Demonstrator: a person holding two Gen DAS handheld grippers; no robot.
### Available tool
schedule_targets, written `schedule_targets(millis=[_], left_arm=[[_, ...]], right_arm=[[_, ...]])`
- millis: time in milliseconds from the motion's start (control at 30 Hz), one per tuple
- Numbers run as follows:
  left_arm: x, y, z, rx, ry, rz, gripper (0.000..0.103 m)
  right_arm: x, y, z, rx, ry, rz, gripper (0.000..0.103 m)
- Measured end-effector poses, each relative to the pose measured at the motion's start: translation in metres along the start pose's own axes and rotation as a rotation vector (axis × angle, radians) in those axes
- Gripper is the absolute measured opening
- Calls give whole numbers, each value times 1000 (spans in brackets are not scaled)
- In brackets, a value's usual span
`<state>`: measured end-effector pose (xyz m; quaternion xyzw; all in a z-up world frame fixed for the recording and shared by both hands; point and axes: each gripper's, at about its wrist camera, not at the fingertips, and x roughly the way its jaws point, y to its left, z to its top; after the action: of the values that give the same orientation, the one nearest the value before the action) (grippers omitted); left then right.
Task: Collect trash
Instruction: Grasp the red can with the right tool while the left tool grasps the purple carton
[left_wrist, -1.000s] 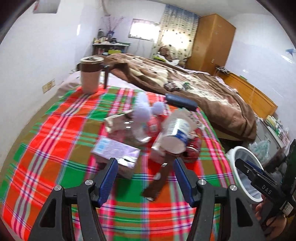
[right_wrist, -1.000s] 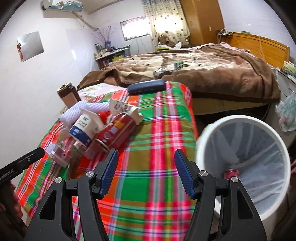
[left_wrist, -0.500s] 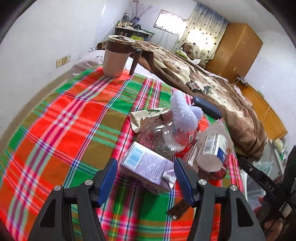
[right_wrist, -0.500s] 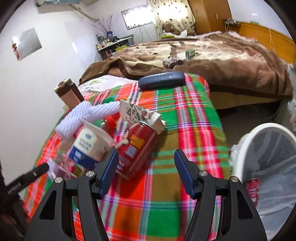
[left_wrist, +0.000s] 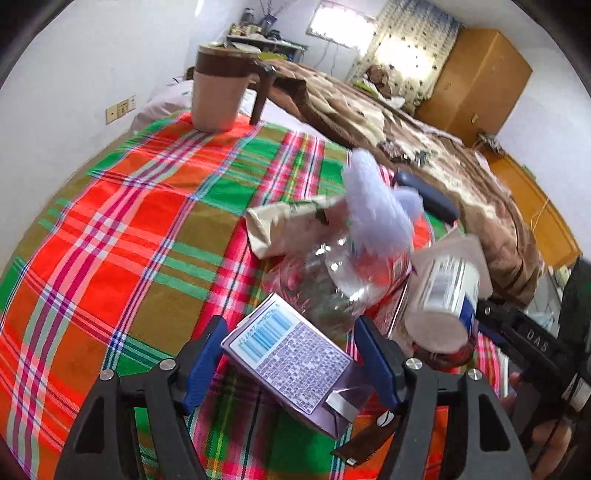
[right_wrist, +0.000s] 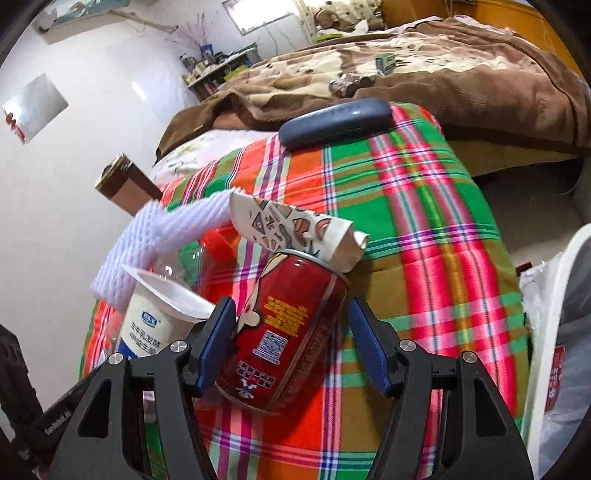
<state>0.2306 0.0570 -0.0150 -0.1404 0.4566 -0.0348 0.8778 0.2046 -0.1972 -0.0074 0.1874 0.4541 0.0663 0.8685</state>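
Note:
A pile of trash lies on the plaid cloth (left_wrist: 122, 229). My left gripper (left_wrist: 290, 354) is open, its jaws on either side of a flattened purple carton (left_wrist: 291, 363). Behind the carton are a clear plastic bottle (left_wrist: 332, 280), a white foam net (left_wrist: 376, 206), a printed paper wrapper (left_wrist: 284, 225) and a white yogurt cup (left_wrist: 447, 295). My right gripper (right_wrist: 291, 343) is open around a red drink can (right_wrist: 288, 325) lying on the cloth. The yogurt cup (right_wrist: 151, 317), foam net (right_wrist: 166, 232) and wrapper (right_wrist: 295, 229) lie beside and behind the can.
A brown lidded mug (left_wrist: 219, 92) stands at the cloth's far left. A dark blue case (right_wrist: 332, 120) lies at the cloth's far edge, with a brown blanket (right_wrist: 424, 70) beyond. A white bin with a plastic liner (right_wrist: 554, 332) stands to the right of the table.
Both grippers have moved forward and down into the pile. The left now straddles the purple carton; the right has swung away from the bin and now straddles the red can.

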Motion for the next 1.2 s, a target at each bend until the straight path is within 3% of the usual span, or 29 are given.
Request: schedule_targets(millis=[333,767,900,1000,1200], left_arm=[[-13,1,-8,84,20,-21,71],[-10,-8,-15,90,5,-27,70],[-13,-15,-20,128,33,-54,63],[-13,-25,-24,205,35,3,63],[-20,-29,-32,215,17,59,66]], right_arm=[[-5,2,-17,-121,54,-135,65],[-17,-9,-30,-106,6,-131,59],[-19,-9,-33,-111,13,-107,59],[-21,-10,-36,-111,16,-109,59],[-24,-10,-40,-113,12,-105,59]])
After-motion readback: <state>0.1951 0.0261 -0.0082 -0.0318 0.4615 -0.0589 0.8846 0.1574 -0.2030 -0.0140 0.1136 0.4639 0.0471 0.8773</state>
